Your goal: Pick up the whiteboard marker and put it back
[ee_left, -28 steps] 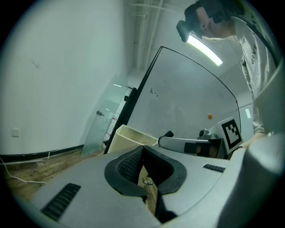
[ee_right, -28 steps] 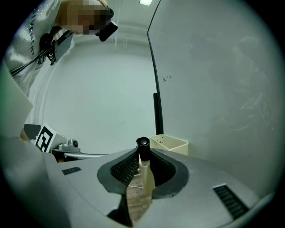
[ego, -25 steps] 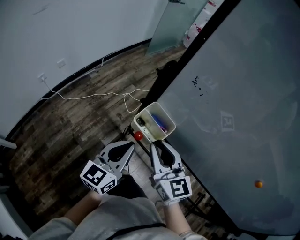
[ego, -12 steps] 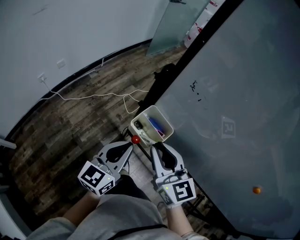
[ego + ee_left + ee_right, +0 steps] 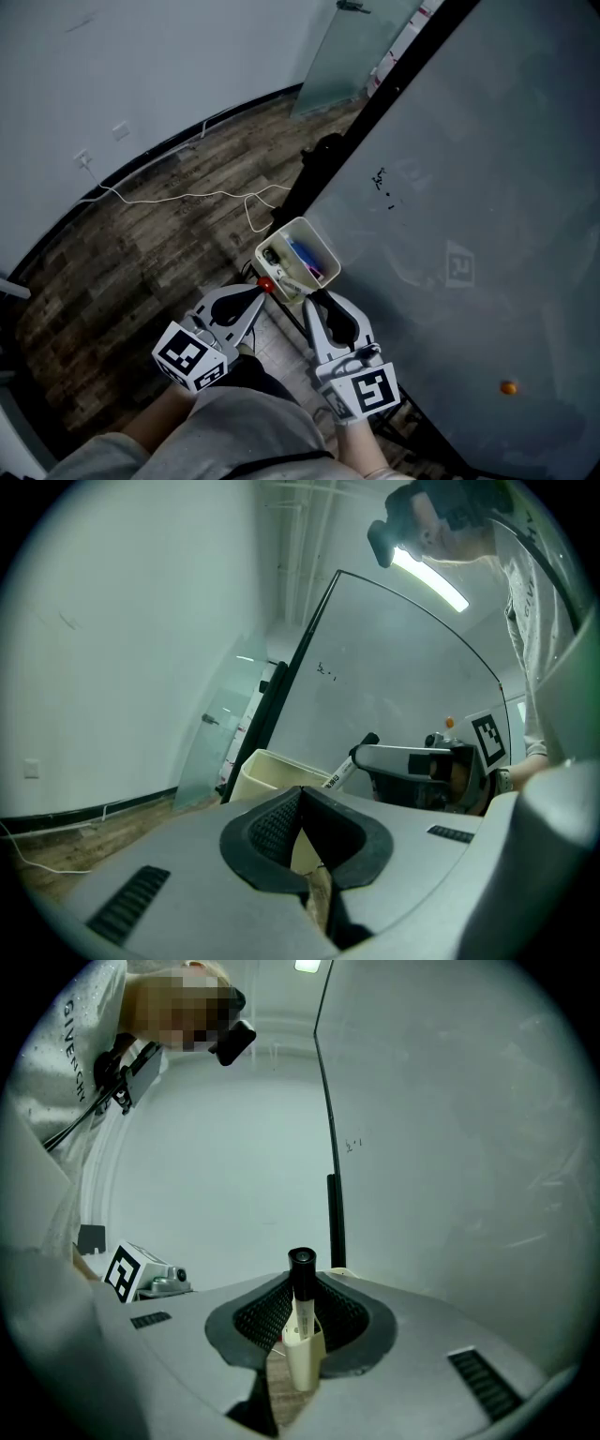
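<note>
Head view: your left gripper (image 5: 255, 298) and right gripper (image 5: 316, 300) sit side by side, just below cream bin (image 5: 319, 242) on whiteboard (image 5: 487, 187).
Left gripper view: your jaws closed, nothing between. Whiteboard marker (image 5: 345, 766) juts from right gripper, slanting beside bin rim.
Right gripper view: your jaws clamped on whiteboard marker, white barrel between pads, black cap pointing outward.

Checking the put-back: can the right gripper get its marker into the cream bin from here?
Probably yes: the right gripper, shut on the marker, sits at the open-topped bin; nothing between, left gripper off to the side.
</note>
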The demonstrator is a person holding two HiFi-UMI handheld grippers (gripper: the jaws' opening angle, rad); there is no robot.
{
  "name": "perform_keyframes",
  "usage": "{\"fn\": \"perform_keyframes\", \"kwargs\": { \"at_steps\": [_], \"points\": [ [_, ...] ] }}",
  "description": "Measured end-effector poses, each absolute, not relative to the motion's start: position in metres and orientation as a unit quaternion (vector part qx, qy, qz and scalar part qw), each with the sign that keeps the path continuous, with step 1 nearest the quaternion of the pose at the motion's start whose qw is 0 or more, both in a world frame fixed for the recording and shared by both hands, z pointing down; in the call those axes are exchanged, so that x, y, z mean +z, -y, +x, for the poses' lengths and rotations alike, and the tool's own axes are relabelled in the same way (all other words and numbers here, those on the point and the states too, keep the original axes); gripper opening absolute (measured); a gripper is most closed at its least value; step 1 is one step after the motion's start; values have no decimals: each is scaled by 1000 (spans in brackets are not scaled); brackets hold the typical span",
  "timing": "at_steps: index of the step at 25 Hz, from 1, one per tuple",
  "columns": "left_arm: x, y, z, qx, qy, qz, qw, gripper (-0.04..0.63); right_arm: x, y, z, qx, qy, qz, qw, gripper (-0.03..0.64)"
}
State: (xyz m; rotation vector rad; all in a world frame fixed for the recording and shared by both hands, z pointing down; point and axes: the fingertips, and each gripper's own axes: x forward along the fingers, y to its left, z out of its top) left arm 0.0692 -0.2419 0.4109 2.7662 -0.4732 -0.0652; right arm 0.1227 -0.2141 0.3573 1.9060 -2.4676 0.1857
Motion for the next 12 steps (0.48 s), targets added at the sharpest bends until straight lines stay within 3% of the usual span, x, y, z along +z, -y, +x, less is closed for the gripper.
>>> {"fn": "perform_keyframes", "kwargs": {
  "at_steps": [12],
  "points": [
    [406,242,76,-27,168,972,162,15,340,209,128,51,799,599,-2,82]
  ]
}}
